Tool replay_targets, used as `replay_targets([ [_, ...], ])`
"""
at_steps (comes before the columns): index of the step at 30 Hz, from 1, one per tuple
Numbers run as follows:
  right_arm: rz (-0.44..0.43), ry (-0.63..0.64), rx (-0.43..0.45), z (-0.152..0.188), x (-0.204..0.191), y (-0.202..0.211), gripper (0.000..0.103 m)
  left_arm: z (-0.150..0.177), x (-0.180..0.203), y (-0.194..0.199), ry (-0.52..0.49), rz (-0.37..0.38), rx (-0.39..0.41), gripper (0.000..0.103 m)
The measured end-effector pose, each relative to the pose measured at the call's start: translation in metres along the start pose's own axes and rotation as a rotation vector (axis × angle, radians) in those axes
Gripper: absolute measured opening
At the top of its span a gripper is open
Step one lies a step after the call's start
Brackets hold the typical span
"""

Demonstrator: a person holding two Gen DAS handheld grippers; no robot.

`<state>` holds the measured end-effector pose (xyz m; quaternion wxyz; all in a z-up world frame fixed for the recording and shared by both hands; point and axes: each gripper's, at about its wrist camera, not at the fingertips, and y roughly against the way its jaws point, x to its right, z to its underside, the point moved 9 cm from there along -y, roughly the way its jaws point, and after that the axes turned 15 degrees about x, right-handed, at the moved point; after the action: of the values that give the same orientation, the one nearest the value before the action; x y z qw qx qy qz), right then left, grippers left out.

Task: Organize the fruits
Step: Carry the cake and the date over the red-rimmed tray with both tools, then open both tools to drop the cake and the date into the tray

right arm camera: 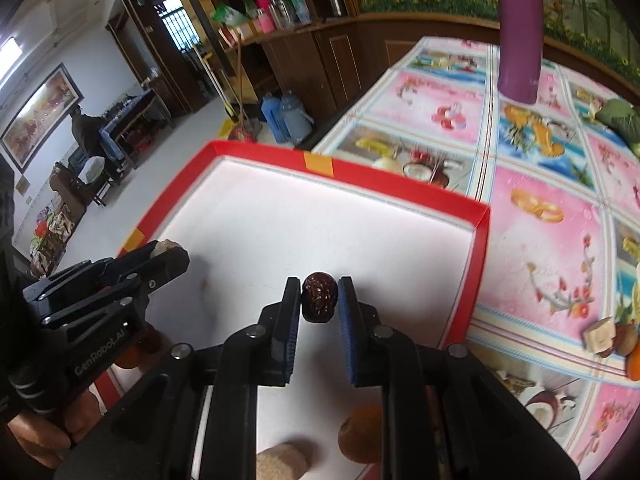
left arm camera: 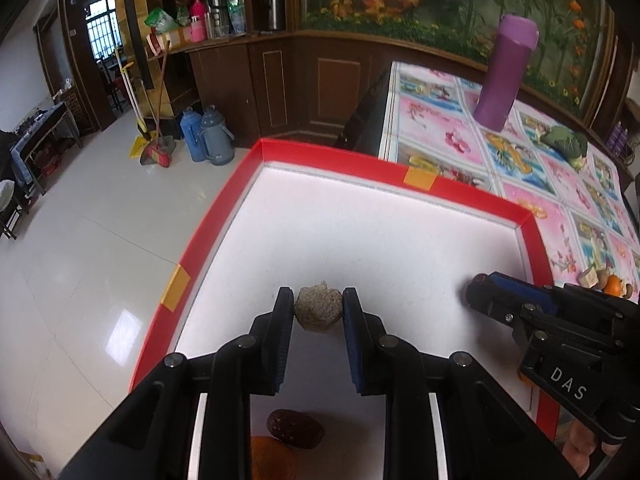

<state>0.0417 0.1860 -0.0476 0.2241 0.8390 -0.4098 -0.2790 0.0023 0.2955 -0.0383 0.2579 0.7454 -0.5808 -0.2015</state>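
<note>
Both claws are loaded over the red-rimmed tray (left arm camera: 472, 194). The left claw (left arm camera: 319, 308) is clenched on a rough beige chunk (left arm camera: 319, 311), possibly a dried fruit piece, though the texture is hard to read. The right claw (right arm camera: 319, 298) is clamped on a dark red jujube (right arm camera: 319, 297), held above the tray's white floor.

Some sorting looks done already: under the left claw lie another jujube (left arm camera: 295, 428) and an orange fruit (left arm camera: 272, 456); the right wrist view shows a beige piece (right arm camera: 282, 462) and a small orange (right arm camera: 360, 432) at the tray's near edge.

Work remains: a little heap of fruit (right arm camera: 616, 340), with a pale cube and another orange, sits on the floral worktop (right arm camera: 540, 240), right of the tray. Far back stand a purple flask (left arm camera: 506, 72) and a green vegetable (left arm camera: 564, 142).
</note>
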Motion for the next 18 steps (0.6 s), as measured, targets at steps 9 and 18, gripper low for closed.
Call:
replay_targets([
  [9, 0.009, -0.002, -0.022, 0.0055, -0.0005, -0.007, 0.021, 0.0073, -0.0049, -0.0023, 0.012, -0.008, -0.034, 0.024],
  [18, -0.04, -0.047, -0.044, 0.0046, 0.0028, -0.0069, 0.031, 0.0034, -0.0088, 0.0054, -0.001, -0.076, -0.015, 0.052],
])
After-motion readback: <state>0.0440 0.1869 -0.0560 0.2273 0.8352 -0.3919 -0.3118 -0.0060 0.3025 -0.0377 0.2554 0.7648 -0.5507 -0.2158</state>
